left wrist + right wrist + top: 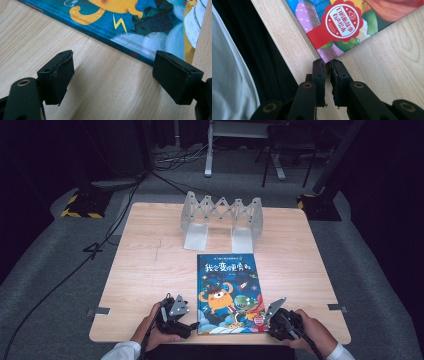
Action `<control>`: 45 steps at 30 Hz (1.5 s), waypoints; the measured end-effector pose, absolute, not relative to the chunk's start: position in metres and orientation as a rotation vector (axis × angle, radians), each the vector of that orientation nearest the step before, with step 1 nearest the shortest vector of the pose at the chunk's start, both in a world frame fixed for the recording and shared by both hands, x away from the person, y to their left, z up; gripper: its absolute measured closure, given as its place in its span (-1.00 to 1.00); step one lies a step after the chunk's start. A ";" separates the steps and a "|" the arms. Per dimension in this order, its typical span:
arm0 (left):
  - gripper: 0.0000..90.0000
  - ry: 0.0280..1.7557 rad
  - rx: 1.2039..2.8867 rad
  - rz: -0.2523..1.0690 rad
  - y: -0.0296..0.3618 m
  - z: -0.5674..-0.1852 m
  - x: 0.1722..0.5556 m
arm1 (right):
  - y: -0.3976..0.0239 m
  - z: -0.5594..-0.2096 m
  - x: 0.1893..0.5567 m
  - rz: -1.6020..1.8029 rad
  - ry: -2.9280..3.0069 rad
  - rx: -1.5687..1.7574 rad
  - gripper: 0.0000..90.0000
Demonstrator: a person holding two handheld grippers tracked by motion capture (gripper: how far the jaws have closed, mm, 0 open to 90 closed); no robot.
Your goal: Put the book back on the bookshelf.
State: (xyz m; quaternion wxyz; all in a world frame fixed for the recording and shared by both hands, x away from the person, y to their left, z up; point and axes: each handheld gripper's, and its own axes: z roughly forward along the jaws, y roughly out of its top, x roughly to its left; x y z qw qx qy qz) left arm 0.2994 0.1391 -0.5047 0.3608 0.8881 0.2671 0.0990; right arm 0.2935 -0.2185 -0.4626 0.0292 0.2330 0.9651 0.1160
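Centrally, we see book (228,292) flat on table (145,270), near edge; cover title in Chinese characters, red seal at near right corner, characters too small for us to read. Left gripper (113,75) spread wide beside spine. Right gripper (328,68) pressed nearly together at seal corner; pinch unclear. Rack (222,220) far.

Bare table (150,270) left of book (227,290)

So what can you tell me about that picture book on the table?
The picture book lies flat and closed, cover up, near the table's front edge. Its glossy blue cover shows an orange cartoon monster, a green one, Chinese title lettering and a red seal. The right gripper is closed at its near corner; the left gripper is open beside its spine.
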 end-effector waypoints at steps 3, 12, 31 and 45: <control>-0.60 0.685 2.287 0.255 0.139 -0.505 0.300 | -0.231 -0.467 0.288 0.544 2.919 0.761 0.82; -0.61 0.693 2.288 0.260 0.140 -0.505 0.300 | -0.253 -0.473 0.289 0.982 2.847 0.779 0.51; -0.62 0.694 2.286 0.254 0.141 -0.505 0.300 | -0.245 -0.453 0.355 1.413 2.826 0.857 -0.18; -0.63 0.671 2.297 0.241 0.142 -0.505 0.302 | -0.223 -0.462 0.387 1.468 2.902 0.817 -0.21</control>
